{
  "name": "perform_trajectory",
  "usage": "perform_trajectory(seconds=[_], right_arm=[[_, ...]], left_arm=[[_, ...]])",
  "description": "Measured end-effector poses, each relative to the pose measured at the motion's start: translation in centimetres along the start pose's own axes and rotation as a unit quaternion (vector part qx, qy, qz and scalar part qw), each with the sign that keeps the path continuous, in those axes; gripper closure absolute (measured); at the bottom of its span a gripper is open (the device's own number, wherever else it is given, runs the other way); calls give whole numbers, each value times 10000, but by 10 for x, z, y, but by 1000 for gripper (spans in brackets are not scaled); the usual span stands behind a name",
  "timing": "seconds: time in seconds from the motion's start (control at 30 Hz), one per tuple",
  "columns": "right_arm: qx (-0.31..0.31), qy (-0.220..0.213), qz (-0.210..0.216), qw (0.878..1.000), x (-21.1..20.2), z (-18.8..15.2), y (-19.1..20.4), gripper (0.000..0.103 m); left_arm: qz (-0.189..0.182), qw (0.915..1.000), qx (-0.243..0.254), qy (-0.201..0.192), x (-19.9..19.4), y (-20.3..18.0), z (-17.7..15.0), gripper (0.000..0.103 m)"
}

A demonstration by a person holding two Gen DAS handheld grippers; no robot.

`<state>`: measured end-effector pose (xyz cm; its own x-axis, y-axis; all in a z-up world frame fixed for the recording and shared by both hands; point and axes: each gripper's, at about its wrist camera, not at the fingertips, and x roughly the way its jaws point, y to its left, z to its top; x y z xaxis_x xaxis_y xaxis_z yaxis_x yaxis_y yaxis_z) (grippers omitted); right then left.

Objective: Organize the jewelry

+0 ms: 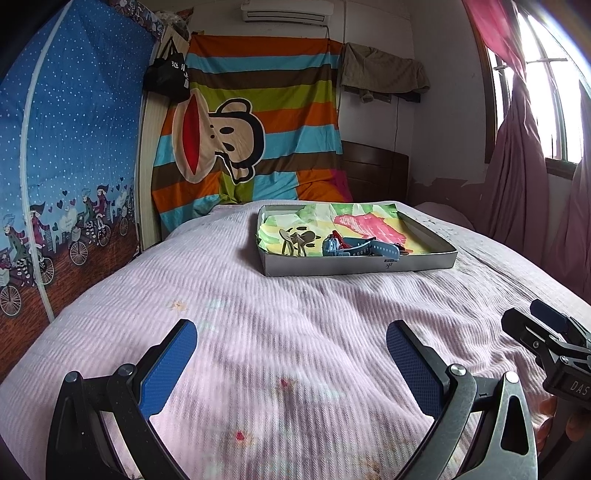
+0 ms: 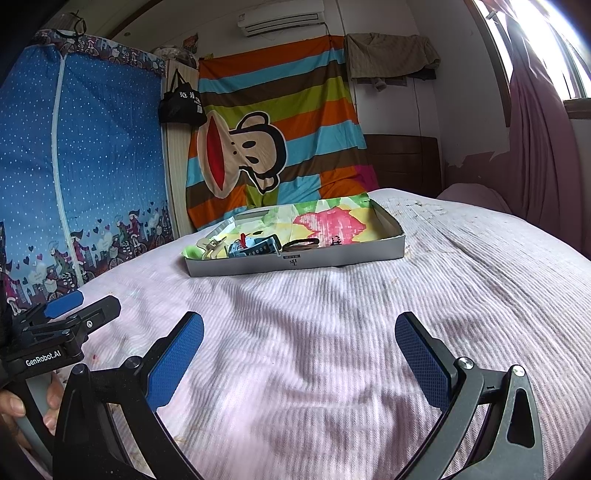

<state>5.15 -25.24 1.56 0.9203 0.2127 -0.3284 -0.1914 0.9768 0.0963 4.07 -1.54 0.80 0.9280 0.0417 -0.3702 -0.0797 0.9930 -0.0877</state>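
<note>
Jewelry pieces [image 1: 343, 245] sit in a shallow grey cardboard tray [image 1: 354, 264] on pink ribbed bedding [image 1: 288, 314]; my left gripper [image 1: 291, 354] and right gripper [image 2: 299, 350] hover well short, fingers spread wide, empty.

Grippers: two, the left gripper [image 1: 291, 354] and the right gripper [image 2: 299, 347], each with two blue-padded fingers [image 1: 173, 363]. Shallow cardboard trays: one [image 1: 369, 263], far centre on the bed. Blue watches in the tray: one [image 1: 354, 248]. Dark hair ties: at least one [image 2: 300, 243]. Remaining small tray items cannot be counted reliably. Wall air conditioners: one [image 1: 286, 11].
</note>
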Motion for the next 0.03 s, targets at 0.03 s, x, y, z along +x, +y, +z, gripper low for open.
perform_trajectory(seconds=[0.03], right_arm=[[0, 3, 0, 10000, 0, 0, 0, 1]], left_arm=[[-3, 10000, 8, 4, 0, 0, 0, 0]])
